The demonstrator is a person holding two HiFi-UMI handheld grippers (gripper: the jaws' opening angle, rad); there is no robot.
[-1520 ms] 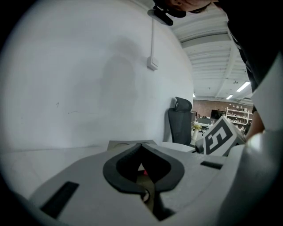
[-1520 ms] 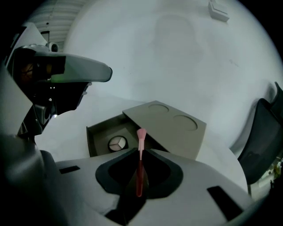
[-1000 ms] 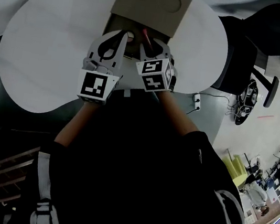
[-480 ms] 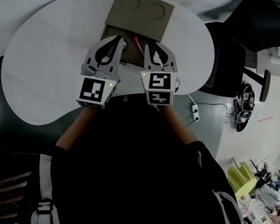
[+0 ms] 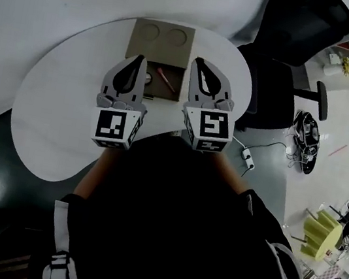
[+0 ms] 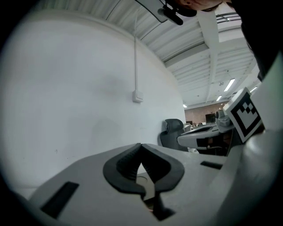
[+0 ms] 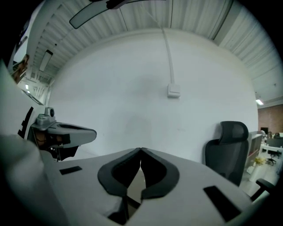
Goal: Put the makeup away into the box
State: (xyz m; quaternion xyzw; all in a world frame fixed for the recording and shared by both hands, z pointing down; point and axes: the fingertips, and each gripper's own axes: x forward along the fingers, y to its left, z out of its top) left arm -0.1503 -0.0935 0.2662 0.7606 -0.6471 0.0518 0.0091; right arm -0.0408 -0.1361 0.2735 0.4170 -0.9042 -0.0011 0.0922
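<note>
A brown cardboard box (image 5: 172, 93) stands open on the white table (image 5: 54, 109), its lid (image 5: 162, 36) with two round recesses folded back. A pink makeup pencil (image 5: 166, 80) lies inside it, with a small round item (image 5: 147, 79) beside it. My left gripper (image 5: 139, 59) hangs above the box's left side, shut and empty. At the box's right edge my right gripper (image 5: 197, 60) is also raised, shut with nothing in it. Both point level at the white wall, as the left gripper (image 6: 141, 145) and right gripper (image 7: 141, 150) views show.
A black office chair (image 5: 292, 29) stands at the table's far right; it also shows as a chair (image 7: 234, 141) in the right gripper view. A power strip (image 5: 248, 158) with its cable lies on the floor right of the table. The wall is close behind the box.
Both grippers have lifted up out of the box and now point level. The right jaws have closed with nothing in them. The pink pencil stays in the box.
</note>
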